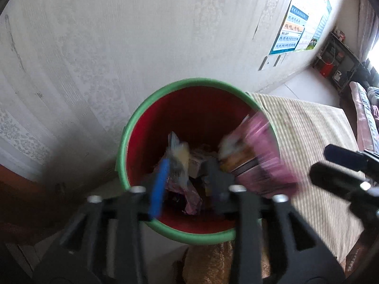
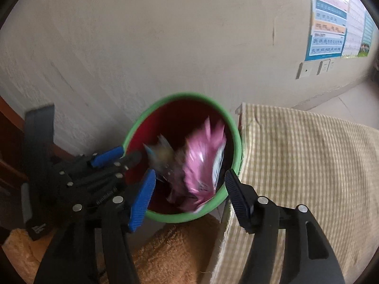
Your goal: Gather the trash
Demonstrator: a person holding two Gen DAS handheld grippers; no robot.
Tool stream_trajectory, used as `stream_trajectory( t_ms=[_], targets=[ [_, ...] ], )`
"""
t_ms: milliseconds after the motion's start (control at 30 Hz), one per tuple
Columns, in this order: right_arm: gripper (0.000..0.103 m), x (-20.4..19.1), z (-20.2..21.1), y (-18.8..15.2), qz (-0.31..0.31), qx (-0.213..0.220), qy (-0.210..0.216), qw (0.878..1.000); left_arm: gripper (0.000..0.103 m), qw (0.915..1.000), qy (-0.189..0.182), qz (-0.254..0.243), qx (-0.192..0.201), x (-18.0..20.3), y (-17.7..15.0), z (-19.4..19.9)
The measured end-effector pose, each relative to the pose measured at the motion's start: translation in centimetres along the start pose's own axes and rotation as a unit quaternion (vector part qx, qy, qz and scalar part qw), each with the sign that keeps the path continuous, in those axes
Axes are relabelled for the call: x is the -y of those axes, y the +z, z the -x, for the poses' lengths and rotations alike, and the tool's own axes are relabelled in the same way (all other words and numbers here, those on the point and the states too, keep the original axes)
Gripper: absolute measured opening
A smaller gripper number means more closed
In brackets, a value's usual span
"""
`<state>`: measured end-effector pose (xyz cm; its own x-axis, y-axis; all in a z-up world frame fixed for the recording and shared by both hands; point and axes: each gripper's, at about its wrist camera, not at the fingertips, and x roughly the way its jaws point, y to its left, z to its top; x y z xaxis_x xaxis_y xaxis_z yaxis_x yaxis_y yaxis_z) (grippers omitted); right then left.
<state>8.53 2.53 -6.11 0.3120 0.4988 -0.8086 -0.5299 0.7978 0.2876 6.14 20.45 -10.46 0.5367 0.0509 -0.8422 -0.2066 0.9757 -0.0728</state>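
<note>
Hovering over a green-rimmed red bin [image 1: 123,142] standing against the pale wall [image 1: 118,35], beside a checked cloth [image 2: 308,153] draped over a box-like piece. Left gripper [image 1: 189,177] pointing down into the bin mouth, jaws standing apart, nothing pressed between them. Right gripper [image 2: 187,194] hanging at the near rim, jaws parted wide, gripping nothing. Pink wrapper [image 2: 203,161] blurring inside the bin by its right wall, apart from both pads. Pale yellowish-blue wrapper [image 1: 177,156] blurring just left of it, above crumpled packets [image 1: 189,198] lying at the bottom. Showing a blue poster [image 2: 329,23] high on the wall at right.
</note>
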Motion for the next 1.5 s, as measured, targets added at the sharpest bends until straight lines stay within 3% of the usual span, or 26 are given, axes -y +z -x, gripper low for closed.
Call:
stream_trajectory(
  t_ms=[100,233,333,400,533,667,800,867,1000,1500],
  targets=[
    [0.069,1.9,2.4,-0.1,-0.029,0.028,0.001,0.999,0.057,0.9999,0.002,0.010,0.012,0.5,0.1,0.5],
    [0.079,4.1,7.7,-1.4,-0.031,0.102,-0.061,0.992,0.073,0.9979,-0.029,-0.015,0.055,3.6,0.4,2.8],
    [0.091,5.1,12.1,-2.7,-0.020,0.164,-0.106,0.981,0.080,0.9939,-0.037,-0.057,0.087,6.9,1.0,4.4],
    [0.096,5.5,15.1,-3.8,-0.012,0.214,-0.141,0.966,0.094,0.9887,-0.042,-0.081,0.119,9.5,1.3,6.0],
    [0.096,5.7,19.7,-5.7,-0.005,0.299,-0.181,0.937,0.097,0.9748,-0.068,-0.103,0.186,13.8,1.9,9.3],
    [0.096,6.5,22.2,-7.2,-0.020,0.337,-0.182,0.923,0.098,0.9548,-0.080,-0.132,0.254,17.2,1.8,13.0],
    [0.096,7.4,24.1,-9.4,-0.037,0.384,-0.205,0.900,0.098,0.9502,-0.074,-0.131,0.273,18.5,1.6,14.5],
    [0.096,7.2,24.8,-9.9,-0.033,0.384,-0.231,0.894,0.098,0.9527,-0.073,-0.128,0.266,18.8,1.6,14.5],
    [0.096,8.2,25.0,-10.6,-0.054,0.384,-0.221,0.895,0.098,0.9582,-0.047,-0.118,0.256,18.7,1.7,14.1],
    [0.096,10.4,24.0,-10.7,-0.096,0.356,-0.214,0.905,0.098,0.9606,-0.043,-0.131,0.241,19.6,1.1,13.5]
  ],
)
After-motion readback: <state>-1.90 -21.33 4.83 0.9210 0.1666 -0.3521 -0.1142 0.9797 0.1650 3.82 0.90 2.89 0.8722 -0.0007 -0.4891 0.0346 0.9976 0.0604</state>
